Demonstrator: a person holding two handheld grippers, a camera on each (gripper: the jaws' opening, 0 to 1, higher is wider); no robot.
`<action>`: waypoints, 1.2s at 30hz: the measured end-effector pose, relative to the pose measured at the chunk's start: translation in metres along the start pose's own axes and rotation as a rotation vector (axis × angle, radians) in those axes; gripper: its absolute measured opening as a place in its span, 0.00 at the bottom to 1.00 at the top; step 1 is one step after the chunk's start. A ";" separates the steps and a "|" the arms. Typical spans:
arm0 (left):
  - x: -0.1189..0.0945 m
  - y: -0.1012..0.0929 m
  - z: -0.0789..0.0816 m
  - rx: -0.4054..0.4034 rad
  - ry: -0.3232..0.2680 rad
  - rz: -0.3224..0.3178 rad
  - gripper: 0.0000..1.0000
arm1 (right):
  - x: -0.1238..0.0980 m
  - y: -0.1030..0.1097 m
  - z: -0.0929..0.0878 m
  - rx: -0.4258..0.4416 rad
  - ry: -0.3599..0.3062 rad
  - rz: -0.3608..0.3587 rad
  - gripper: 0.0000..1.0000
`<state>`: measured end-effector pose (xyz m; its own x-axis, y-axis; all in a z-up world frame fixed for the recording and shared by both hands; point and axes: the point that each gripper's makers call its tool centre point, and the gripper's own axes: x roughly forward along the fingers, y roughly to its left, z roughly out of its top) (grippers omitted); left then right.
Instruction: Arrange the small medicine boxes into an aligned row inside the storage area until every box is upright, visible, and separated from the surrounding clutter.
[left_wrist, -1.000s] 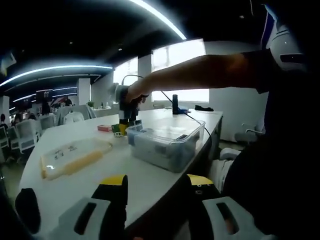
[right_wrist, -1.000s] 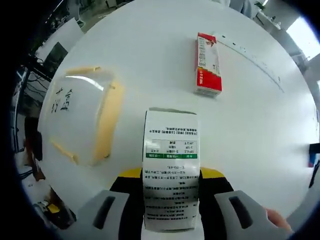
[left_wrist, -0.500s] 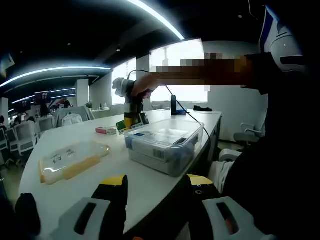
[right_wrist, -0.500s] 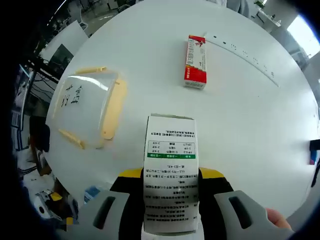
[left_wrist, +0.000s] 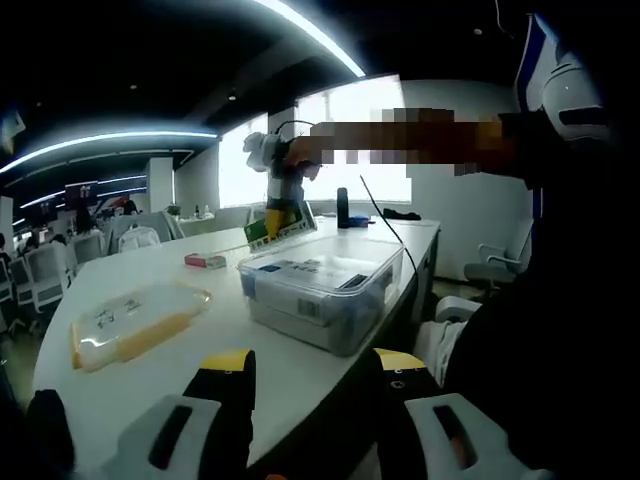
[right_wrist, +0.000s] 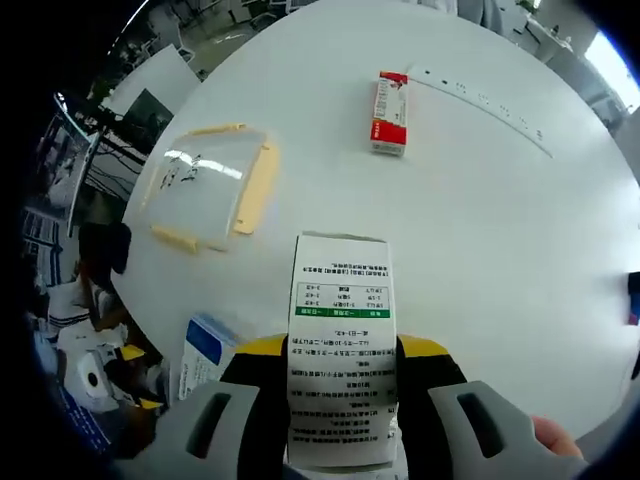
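A white medicine box (right_wrist: 341, 345) is clamped tight in the right gripper (right_wrist: 343, 375), held up above the table (right_wrist: 500, 240). The left gripper (left_wrist: 310, 385) is spread open, nothing in it. Further off, a clear storage bin (left_wrist: 325, 290), then a red box (right_wrist: 390, 112).

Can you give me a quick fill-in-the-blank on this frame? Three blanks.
1. The right tongs are shut on a white ____ with a green stripe.
2. The red box lies flat on the white ____.
3. The clear bin has its lid lying ____ it on the table, not on top.

Missing words: box; table; beside
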<state>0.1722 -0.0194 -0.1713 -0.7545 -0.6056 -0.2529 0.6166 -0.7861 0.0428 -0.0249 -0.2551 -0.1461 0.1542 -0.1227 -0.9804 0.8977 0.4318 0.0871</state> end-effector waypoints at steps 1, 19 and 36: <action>0.000 0.000 0.001 0.000 -0.002 0.000 0.45 | -0.003 0.001 -0.002 -0.004 -0.002 0.009 0.38; 0.008 -0.002 0.005 0.004 -0.022 -0.009 0.45 | -0.031 0.008 -0.068 -0.071 -0.005 0.045 0.38; 0.011 0.000 0.015 0.018 -0.069 -0.014 0.45 | -0.051 0.011 -0.120 -0.042 -0.039 0.032 0.38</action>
<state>0.1607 -0.0281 -0.1592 -0.7772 -0.6011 -0.1862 0.6021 -0.7963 0.0576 -0.0723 -0.1365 -0.1166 0.1987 -0.1426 -0.9696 0.8743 0.4728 0.1097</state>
